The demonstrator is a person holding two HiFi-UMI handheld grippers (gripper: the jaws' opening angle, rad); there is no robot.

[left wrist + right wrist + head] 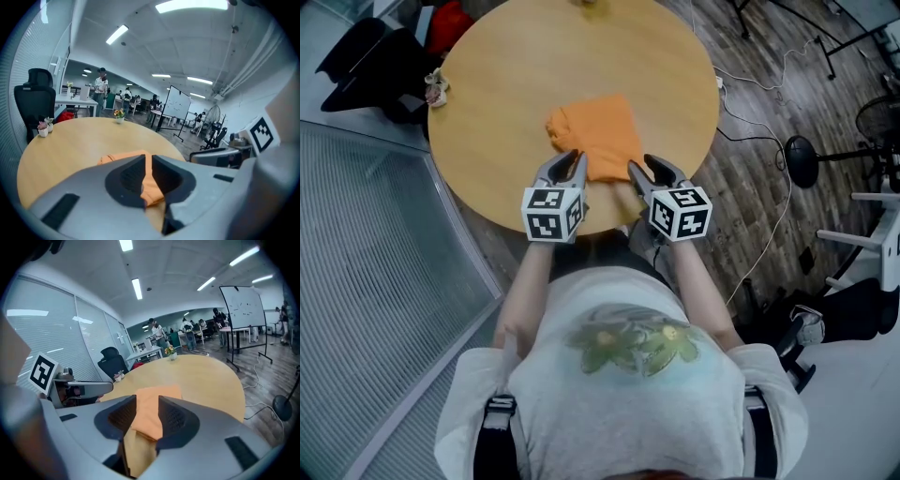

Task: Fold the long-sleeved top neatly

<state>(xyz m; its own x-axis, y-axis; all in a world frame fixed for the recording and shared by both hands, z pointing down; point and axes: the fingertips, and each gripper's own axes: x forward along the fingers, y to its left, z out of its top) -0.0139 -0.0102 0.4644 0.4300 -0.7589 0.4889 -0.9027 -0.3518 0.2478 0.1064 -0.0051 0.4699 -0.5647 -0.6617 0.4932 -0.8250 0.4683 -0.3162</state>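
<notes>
Sleeves are nowhere to be seen on the orange long-sleeved top [598, 131]. It lies as a compact, roughly rectangular packet on the near half of a round wooden bench [534, 66], its layers stacked and its near edge towards the person. At the packet's far left corner the cloth bunches a little, the one untidy spot in an otherwise flat bundle.

The left gripper [572, 161] and right gripper [639, 169] hang side by side over the packet's near edge, one towards each corner, both angled downwards. In the left gripper view the jaws stand only a narrow slit apart, with nothing pinched in them; the top [151, 187] shows through the slit, lying on the bench beyond. In the right gripper view the jaws gape wider and are likewise empty, with the top [157, 392] lying free on the wood past them.

By this evidence, the folding itself appears done or all but done. What may remain is a final smoothing of the bunched corner, or squaring the edges, if a neater finish is wanted. A small flower vase [119, 114] at the bench's far rim and a black office chair [366, 56] beside the bench lie well clear of the work.
</notes>
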